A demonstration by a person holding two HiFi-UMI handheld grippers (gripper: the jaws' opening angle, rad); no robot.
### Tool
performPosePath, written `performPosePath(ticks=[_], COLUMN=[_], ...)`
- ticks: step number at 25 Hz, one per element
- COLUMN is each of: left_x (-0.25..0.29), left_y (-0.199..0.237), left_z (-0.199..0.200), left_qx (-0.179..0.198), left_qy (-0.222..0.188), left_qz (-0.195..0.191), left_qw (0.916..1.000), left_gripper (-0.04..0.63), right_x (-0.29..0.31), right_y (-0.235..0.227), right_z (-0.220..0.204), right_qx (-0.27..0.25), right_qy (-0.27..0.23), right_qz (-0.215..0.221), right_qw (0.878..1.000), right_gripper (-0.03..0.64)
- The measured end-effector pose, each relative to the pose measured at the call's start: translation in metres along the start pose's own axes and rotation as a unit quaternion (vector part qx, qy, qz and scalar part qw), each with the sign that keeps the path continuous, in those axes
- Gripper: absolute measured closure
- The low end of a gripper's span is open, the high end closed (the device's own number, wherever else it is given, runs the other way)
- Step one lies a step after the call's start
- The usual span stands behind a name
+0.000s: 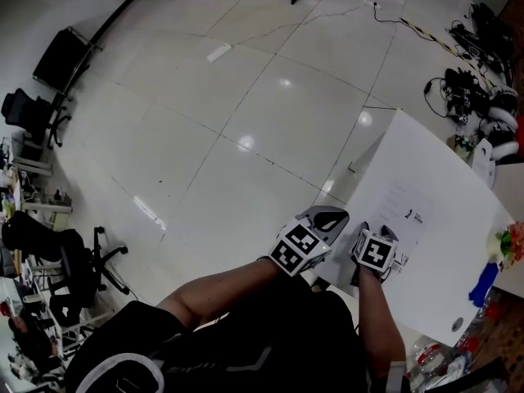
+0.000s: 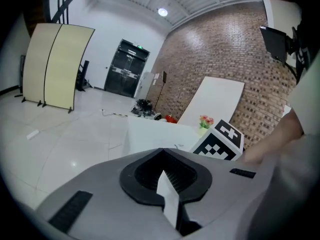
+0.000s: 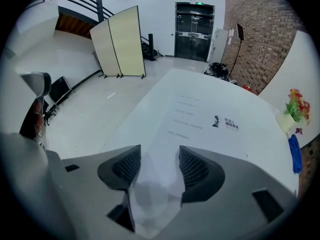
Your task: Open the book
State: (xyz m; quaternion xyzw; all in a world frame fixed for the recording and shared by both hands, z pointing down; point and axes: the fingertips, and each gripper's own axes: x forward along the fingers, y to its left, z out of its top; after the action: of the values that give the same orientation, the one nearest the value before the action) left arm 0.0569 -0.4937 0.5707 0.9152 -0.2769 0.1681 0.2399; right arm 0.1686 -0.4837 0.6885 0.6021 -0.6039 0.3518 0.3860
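Eyes on the book (image 3: 210, 134): short printed rows and a small logo with characters beside it, all too small and soft to read. Green sign (image 3: 195, 3) glowing above the door (image 3: 194, 31), lettering illegible. The cube (image 2: 222, 139) shows black-and-white square marker patterns.

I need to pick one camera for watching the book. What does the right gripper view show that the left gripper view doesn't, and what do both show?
Only the right gripper view: the book, its printed cover plainly visible, framed by the open right gripper. Only the left gripper view: the left gripper, jaws together, and the right gripper's marker cube. Both: the white table, flowers, folding screen and brick wall.
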Motion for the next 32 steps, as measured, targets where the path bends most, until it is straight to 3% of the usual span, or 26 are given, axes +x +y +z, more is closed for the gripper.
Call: performPosePath(ticks=[6, 13, 20, 32], left_x=[0.001, 0.006, 0.007, 0.007], left_y=[0.008, 0.013, 0.008, 0.007], left_z=[-0.006, -0.013, -0.008, -0.011], left_qx=[-0.003, -0.012, -0.034, -0.029], left_qy=[0.011, 0.011, 0.003, 0.003], left_qz=[-0.003, -0.007, -0.025, -0.015], left_qw=[0.9999, 0.9998, 0.9991, 0.9995], left_gripper=[0.594, 0.594, 0.594, 0.594], right_x=[0.004, 0.004, 0.000, -0.008], right_y=[0.009, -0.006, 0.000, 0.001], right_z=[0.001, 0.003, 0.005, 0.009], right_qx=[0.004, 0.048, 0.134, 0.172], right_qy=[0.022, 0.010, 0.000, -0.013], right_qz=[-0.015, -0.026, 0.041, 0.079], right_qw=[1.000, 0.998, 0.990, 0.982], right_gripper=[0.385, 0.405, 0.502, 0.589])
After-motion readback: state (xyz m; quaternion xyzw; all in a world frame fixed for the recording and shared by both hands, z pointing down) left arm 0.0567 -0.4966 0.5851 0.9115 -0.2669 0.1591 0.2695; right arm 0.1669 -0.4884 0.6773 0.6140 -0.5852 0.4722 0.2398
